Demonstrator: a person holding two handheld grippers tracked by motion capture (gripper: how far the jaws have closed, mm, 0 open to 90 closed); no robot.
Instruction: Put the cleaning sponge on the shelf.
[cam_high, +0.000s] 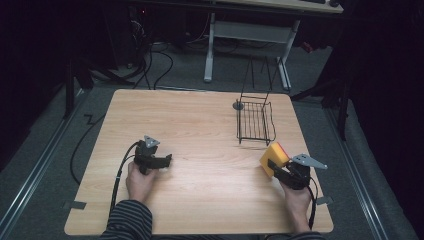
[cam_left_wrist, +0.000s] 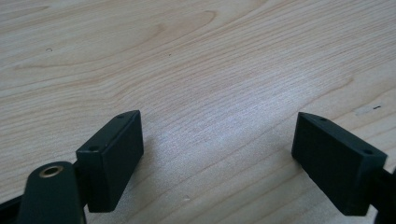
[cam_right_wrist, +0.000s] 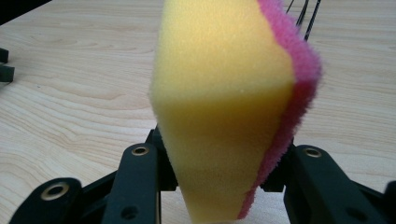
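From the high view, a yellow-and-pink sponge is seen pinched in the right gripper, just short of the wire rack; placing, if intended, is judged undone; in the left gripper view, the left gripper is held wide over bare table; in the right gripper view, the sponge is squeezed between the jaws.

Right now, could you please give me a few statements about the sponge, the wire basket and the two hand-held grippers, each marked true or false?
1. The right hand-held gripper is shut on the sponge. True.
2. The sponge lies inside the wire basket. False: it is held outside the basket, nearer the person.
3. The left hand-held gripper stands open with bare table between its jaws. True.
4. The sponge is all yellow. False: one face is pink.
5. The wire basket sits on the table's left half. False: it sits on the right half, toward the far edge.
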